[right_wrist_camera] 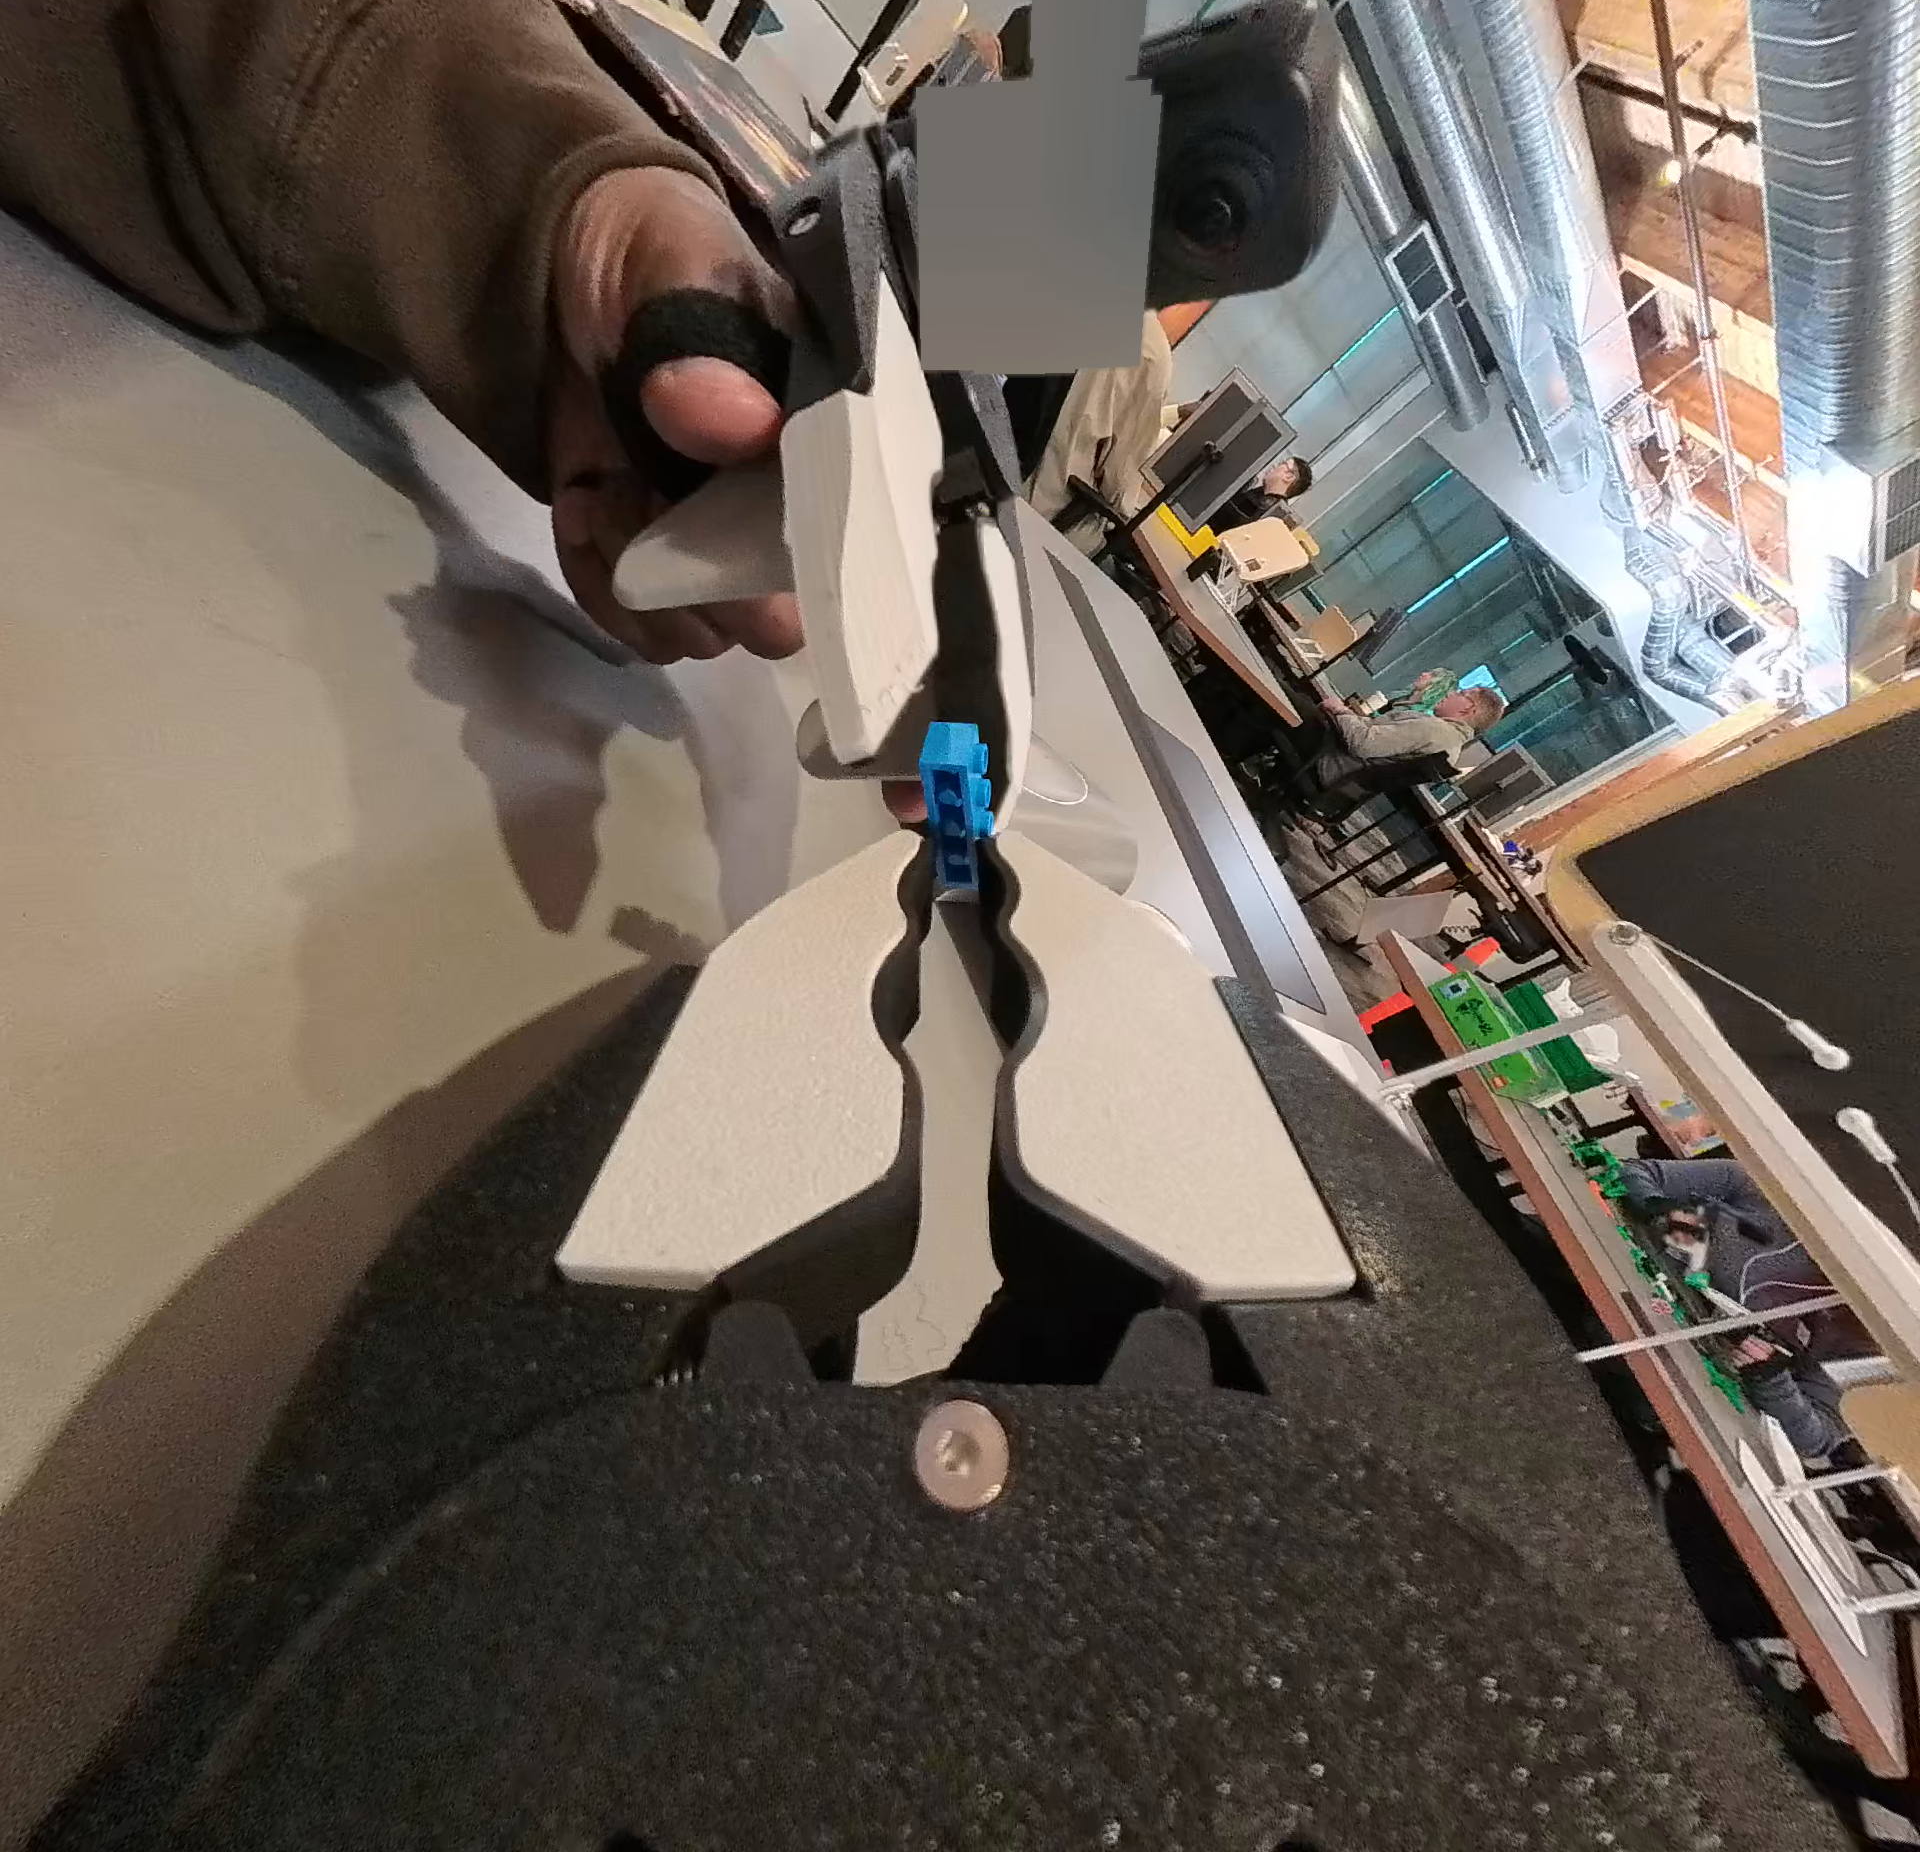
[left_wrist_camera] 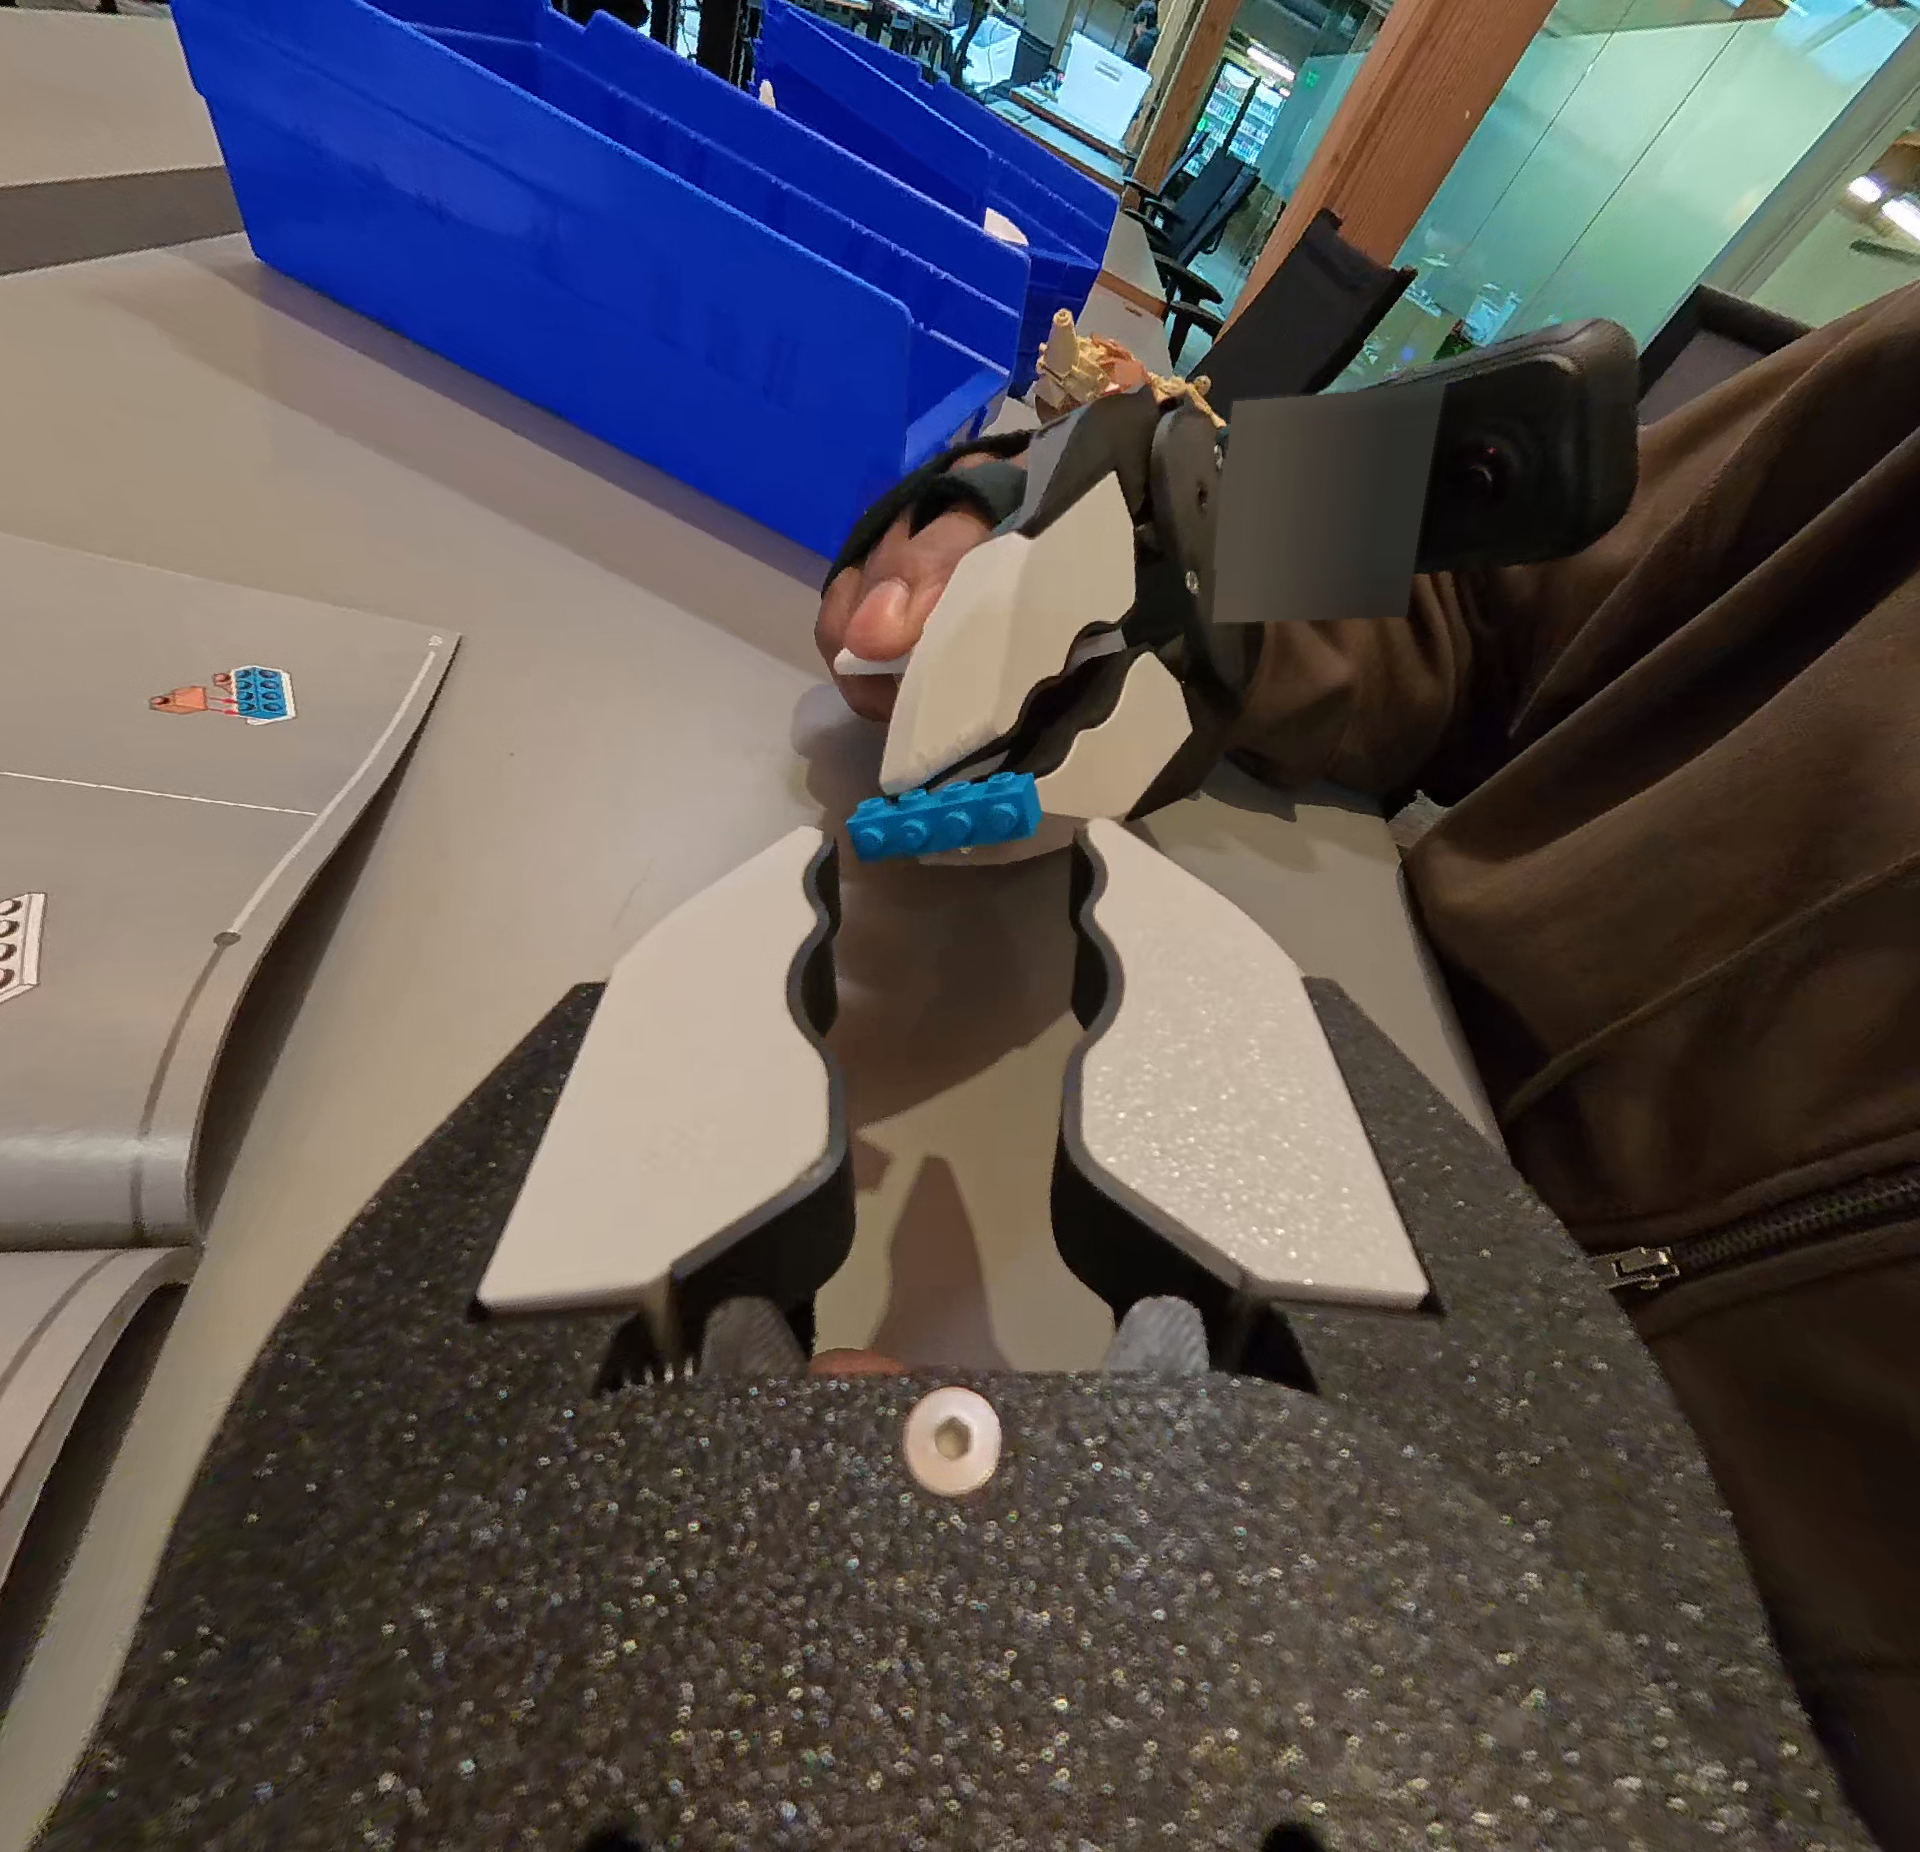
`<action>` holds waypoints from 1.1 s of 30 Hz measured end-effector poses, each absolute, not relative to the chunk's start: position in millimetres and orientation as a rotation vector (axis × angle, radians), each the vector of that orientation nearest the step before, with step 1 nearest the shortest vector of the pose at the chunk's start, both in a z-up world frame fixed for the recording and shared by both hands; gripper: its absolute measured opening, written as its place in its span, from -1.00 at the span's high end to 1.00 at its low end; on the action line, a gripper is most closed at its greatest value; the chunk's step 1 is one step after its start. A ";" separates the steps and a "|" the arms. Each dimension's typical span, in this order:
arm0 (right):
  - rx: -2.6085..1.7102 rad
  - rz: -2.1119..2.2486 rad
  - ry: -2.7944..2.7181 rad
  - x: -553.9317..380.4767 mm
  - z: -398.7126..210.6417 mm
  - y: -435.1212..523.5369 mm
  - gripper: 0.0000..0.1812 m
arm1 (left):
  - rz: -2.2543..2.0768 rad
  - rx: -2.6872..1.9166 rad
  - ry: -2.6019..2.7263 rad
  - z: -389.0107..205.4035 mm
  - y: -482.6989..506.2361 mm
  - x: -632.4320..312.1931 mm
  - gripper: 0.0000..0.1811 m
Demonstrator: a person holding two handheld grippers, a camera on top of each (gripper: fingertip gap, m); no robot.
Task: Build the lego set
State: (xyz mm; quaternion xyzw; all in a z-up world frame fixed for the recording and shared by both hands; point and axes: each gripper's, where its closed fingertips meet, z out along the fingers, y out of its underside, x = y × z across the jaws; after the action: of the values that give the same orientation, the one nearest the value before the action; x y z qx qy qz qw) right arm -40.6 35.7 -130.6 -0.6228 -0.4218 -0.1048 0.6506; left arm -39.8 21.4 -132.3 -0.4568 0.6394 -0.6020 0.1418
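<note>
Blue plastic bins [left_wrist_camera: 582,244] stand in a row along the far part of the grey table [left_wrist_camera: 582,597]; their insides are hidden from the left wrist view, so what they hold cannot be told. An open instruction booklet [left_wrist_camera: 197,826] lies at the table's left edge. A small tan lego assembly [left_wrist_camera: 1081,363] shows near the end of the nearest bin, behind the right gripper.

The blue lego brick [left_wrist_camera: 943,815], a narrow one-by-four piece, is held off the table between the two grippers. In the left wrist view its long axis runs nearly level across the picture, one end slightly higher, with a row of studs along its side facing the camera. In the right wrist view the same brick [right_wrist_camera: 956,815] points lengthwise away from the camera, along the fingers.

The right gripper [right_wrist_camera: 958,872] is narrowed onto the near end of the brick, pinching it at the fingertips. The left gripper [left_wrist_camera: 951,846] is spread wide, its tips on either side of the brick, with no contact visible. The person's right hand [left_wrist_camera: 883,597] wraps the right gripper's handle, thumb through a black loop, brown sleeve [left_wrist_camera: 1662,763] coming in from the table's right edge. The left hand [right_wrist_camera: 644,431] holds its tool likewise, thumb in a black strap.
</note>
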 end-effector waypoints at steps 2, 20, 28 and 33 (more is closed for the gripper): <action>-1.422 -0.211 -0.964 -43.2 -132.2 34.8 0.91 | -1.725 -1.317 1.848 -133.1 21.6 -39.4 0.53; -1.606 1.434 -0.314 -73.4 -102.5 13.7 0.92 | -1.168 -0.526 1.935 -117.4 19.1 -67.8 0.40; -1.596 1.586 -0.349 -85.4 -101.2 3.2 0.91 | -1.105 -0.359 1.896 -115.9 5.0 -68.6 0.47; -1.596 1.648 -0.376 -92.3 -101.2 -2.4 0.91 | -1.148 -0.288 1.849 -104.4 -2.0 -75.3 0.53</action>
State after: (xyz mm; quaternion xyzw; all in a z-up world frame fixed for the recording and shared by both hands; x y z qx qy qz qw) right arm -92.3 -2.4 -101.2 -0.6301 -0.1485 0.6507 0.3970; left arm -75.3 -2.0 -104.4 -0.1169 0.7496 -0.4656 0.4558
